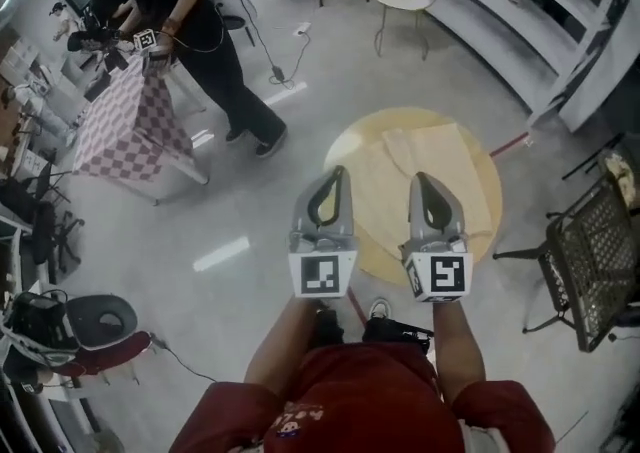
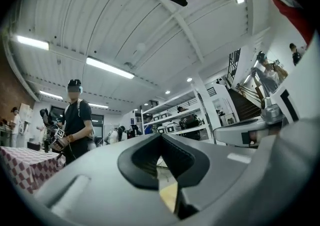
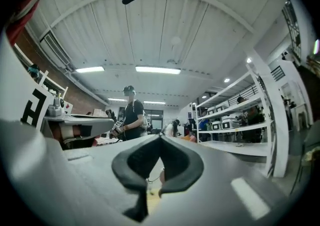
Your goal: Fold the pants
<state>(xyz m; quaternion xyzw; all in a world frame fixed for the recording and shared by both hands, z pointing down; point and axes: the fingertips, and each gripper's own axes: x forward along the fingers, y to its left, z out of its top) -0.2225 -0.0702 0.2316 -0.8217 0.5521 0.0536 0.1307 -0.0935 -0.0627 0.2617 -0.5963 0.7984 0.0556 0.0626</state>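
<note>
At centre frame, over the round table [image 1: 350,146] where the pale pants [image 1: 450,163] lie flat, left gripper [image 1: 337,173] and right gripper [image 1: 420,180] hover with jaws together and empty, so lowering them unopened would likely rumple the cloth.

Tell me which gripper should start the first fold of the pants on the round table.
Right, probably. The right gripper points over the middle of the pants; the left gripper sits nearer the table's left rim. Both are shut and empty, so either must open first.
</note>
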